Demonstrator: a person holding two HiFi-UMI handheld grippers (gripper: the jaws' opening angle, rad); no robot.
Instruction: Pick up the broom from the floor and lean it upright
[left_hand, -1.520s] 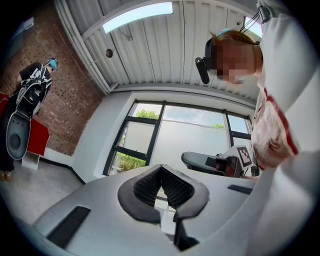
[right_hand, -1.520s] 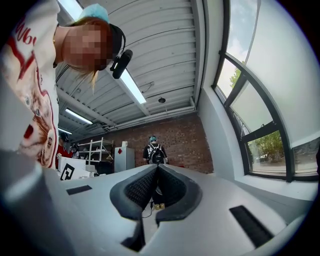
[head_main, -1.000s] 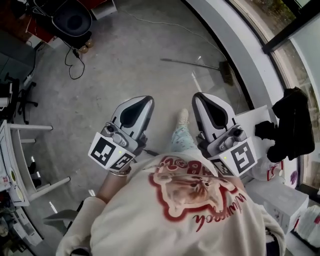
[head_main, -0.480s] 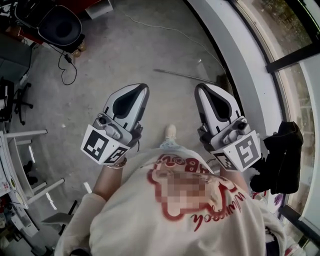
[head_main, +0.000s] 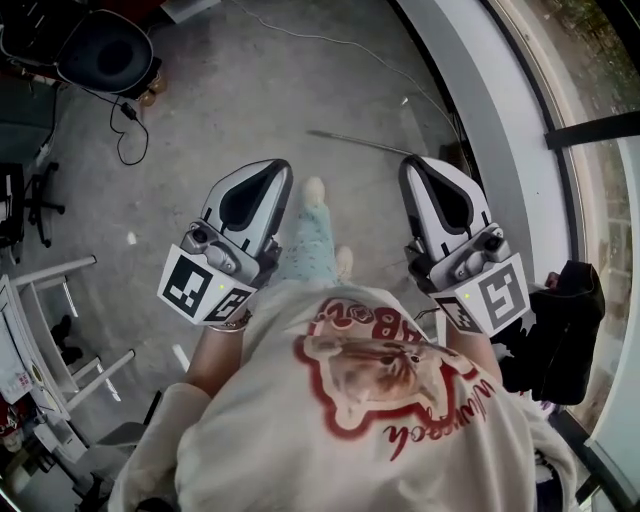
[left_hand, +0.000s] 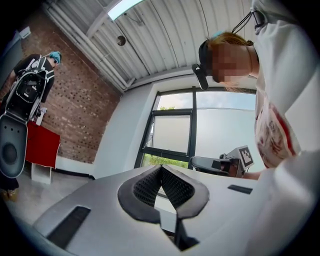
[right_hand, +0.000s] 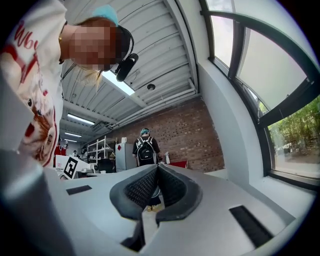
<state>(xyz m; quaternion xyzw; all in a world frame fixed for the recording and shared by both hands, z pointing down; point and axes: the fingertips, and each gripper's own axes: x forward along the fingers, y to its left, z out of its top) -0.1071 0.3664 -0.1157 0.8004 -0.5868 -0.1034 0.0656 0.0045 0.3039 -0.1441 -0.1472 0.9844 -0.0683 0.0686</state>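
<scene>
Both grippers are out in front of the person, side by side and well apart, pointing ahead over the grey floor (head_main: 230, 100). The left gripper (head_main: 272, 168) has its jaws pressed together at the tips with nothing between them, and the left gripper view shows the dark ribbed pads (left_hand: 147, 187) meeting in front of a tall window (left_hand: 172, 132). It is the same on the other side: the right gripper (head_main: 413, 163) has its jaws closed and empty, with a brick wall (right_hand: 195, 135) and a person with a backpack (right_hand: 145, 149) beyond them in the right gripper view. The broom (head_main: 365, 142) lies flat on the floor just ahead of the grippers. Its thin handle runs across the head view from left to right towards the pale base of the window wall (head_main: 480, 90). What looks like the dark bristle head (head_main: 462, 158) sits at the right end, partly hidden behind the right gripper. Neither gripper touches the broom. One light shoe (head_main: 314, 188) is planted between the two grippers, short of the handle, and a thin cable (head_main: 330, 40) trails over the floor further off.
</scene>
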